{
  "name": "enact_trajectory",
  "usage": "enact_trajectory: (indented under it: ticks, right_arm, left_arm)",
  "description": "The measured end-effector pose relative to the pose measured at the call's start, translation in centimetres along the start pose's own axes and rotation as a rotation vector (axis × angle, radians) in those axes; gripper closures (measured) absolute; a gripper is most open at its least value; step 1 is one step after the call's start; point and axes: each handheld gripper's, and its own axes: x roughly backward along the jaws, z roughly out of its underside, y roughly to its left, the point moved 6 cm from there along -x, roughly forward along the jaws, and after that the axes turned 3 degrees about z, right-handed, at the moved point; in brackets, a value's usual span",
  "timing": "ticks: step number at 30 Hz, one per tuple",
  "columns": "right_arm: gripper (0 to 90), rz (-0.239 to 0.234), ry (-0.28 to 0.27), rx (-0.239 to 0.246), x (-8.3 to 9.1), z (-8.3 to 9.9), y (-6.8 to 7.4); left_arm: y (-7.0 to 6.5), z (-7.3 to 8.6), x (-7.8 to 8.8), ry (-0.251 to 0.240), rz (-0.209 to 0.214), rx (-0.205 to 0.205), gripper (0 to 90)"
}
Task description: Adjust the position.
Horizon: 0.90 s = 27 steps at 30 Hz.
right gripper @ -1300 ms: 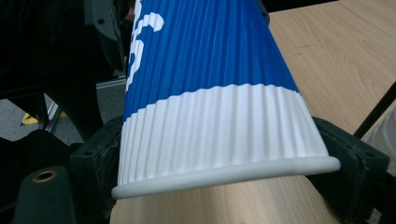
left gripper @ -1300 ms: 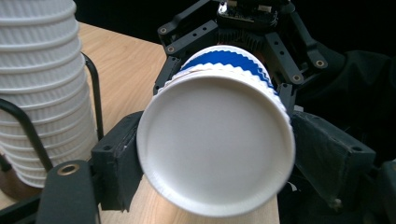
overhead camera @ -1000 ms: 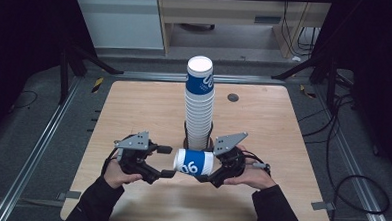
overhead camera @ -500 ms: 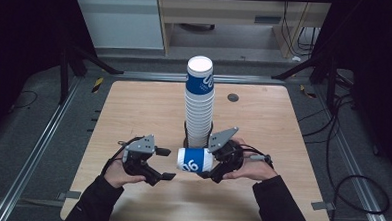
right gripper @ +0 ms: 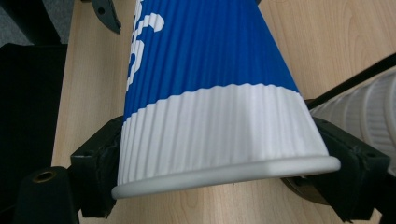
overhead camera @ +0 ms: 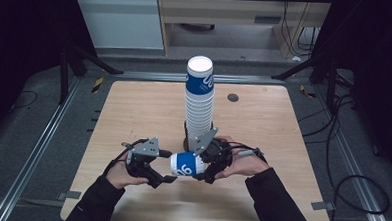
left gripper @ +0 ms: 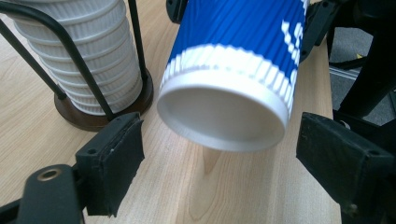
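Observation:
A blue and white ribbed paper cup [overhead camera: 186,164] lies sideways above the table's front, its rim end pinched between the jaws of my right gripper [overhead camera: 201,166]. In the right gripper view the cup [right gripper: 210,107] is squeezed flat at the rim by both pads [right gripper: 100,163]. My left gripper [overhead camera: 169,166] is open at the cup's base end; its jaws have just been opening. In the left gripper view the cup's base [left gripper: 224,112] hangs between the pads [left gripper: 112,163] and touches neither. A tall stack of cups [overhead camera: 199,103] stands upright in a black wire holder [left gripper: 70,51] just behind.
The stack's round dark foot [left gripper: 93,119] sits mid-table, close to both grippers. A small dark disc [overhead camera: 233,97] lies at the back right of the wooden table [overhead camera: 134,108]. Metal rails [overhead camera: 37,143] and cables [overhead camera: 341,187] run along the floor on both sides.
The left jaws have spread wider and let go of the cup's base. The right gripper has shifted a little with the cup in it, away from the left jaws.

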Motion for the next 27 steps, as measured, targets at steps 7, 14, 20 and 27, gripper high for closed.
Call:
enact_trajectory:
  ticks: [7, 14, 20, 27]
  right_arm:
    - [14.9, -0.009, 0.043, 0.043, -1.0, -0.7, 0.4]
    - [14.9, -0.017, 0.055, 0.070, -1.6, -1.5, 0.8]
    - [15.0, -0.021, 0.062, 0.081, -2.0, -1.9, 1.0]
    - [15.4, -0.022, 0.071, 0.084, -2.1, -1.9, 1.0]
  left_arm:
    - [-0.2, 0.1, -0.5, 0.029, 0.004, -0.013, 14.2]
    - [-0.3, 0.2, -0.7, 0.046, 0.008, -0.019, 15.5]
    - [-0.4, 0.2, -0.7, 0.045, 0.019, -0.025, 19.9]
    - [-0.5, 0.2, -0.7, 0.051, 0.028, -0.033, 24.2]
